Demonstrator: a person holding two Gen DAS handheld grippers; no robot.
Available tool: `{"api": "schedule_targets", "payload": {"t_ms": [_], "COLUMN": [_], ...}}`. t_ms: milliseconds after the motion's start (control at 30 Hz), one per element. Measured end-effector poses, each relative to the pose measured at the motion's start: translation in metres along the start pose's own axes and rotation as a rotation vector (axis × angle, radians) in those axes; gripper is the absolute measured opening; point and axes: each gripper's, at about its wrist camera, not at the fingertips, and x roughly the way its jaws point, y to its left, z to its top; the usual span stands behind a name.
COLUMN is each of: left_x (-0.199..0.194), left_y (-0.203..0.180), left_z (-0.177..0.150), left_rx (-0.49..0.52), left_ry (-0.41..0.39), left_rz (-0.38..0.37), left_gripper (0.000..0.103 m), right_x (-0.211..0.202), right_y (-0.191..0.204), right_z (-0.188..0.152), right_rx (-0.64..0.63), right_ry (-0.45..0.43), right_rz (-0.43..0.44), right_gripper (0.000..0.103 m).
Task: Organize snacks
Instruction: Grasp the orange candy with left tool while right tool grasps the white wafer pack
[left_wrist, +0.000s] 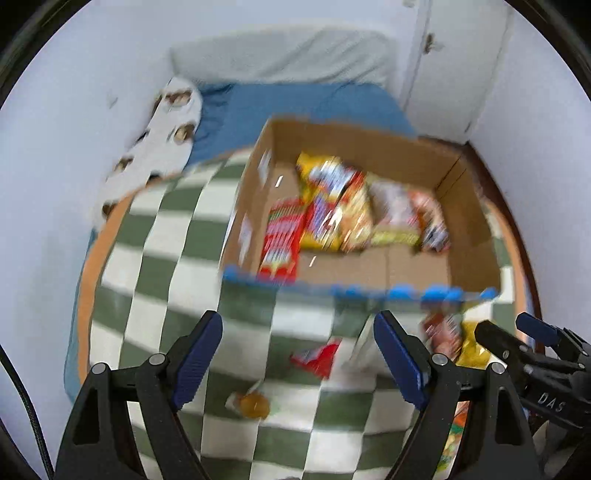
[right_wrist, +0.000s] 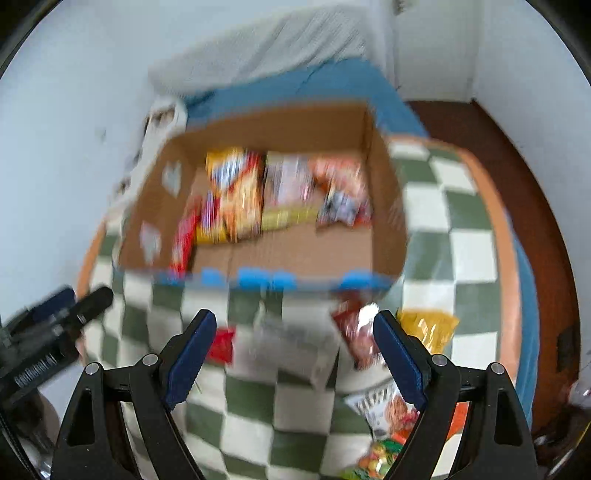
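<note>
An open cardboard box (left_wrist: 469, 229) (right_wrist: 384, 206) rests on a green-and-white checkered blanket, with several snack packs lying flat inside. My left gripper (left_wrist: 299, 350) hovers open over the blanket in front of the box, nothing between its fingers. Below it lie a small red packet (left_wrist: 317, 356) and a little yellow wrapped sweet (left_wrist: 255, 404). My right gripper (right_wrist: 293, 347) is open too, above a pale flat packet (right_wrist: 291, 343). A red-brown bag (right_wrist: 354, 332), a yellow bag (right_wrist: 430, 328) and a colourful mixed pack (right_wrist: 384, 417) sit by its right finger. Both views are motion-blurred.
The blanket (left_wrist: 166, 258) covers a bed with a blue sheet (left_wrist: 258, 107) and a grey pillow (left_wrist: 280, 55) at the far end. A patterned white cushion (left_wrist: 159, 147) lies along the left wall. Dark wooden floor (right_wrist: 517, 155) shows to the right.
</note>
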Motion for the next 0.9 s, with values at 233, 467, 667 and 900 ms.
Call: {"api": "schedule_targets", "payload": {"t_ms": [233, 467, 667, 900], "left_x": [0.071, 0.107, 0.121, 0.145], "left_y": [0.042, 0.063, 0.067, 0.063], "left_z": [-0.072, -0.105, -0.116, -0.121], "left_rx": [-0.084, -0.152, -0.160, -0.141], "left_ry": [0.231, 0.330, 0.372, 0.420], "left_rz": [0.122, 0.200, 0.184, 0.134], "left_gripper": [0.084, 0.084, 0.084, 0.084], "right_x": [0.091, 0.165, 0.179, 0.186], "right_y": [0.023, 0.044, 0.025, -0.037], "right_z": [-0.037, -0.054, -0.057, -0.071], "right_rx": [-0.293, -0.550, -0.413, 0.208], "right_ry": [0.186, 0.293, 0.325, 0.491], "right_rz": [-0.049, -0.138, -0.123, 0.166], "right_gripper": [0.089, 0.089, 0.071, 0.076]}}
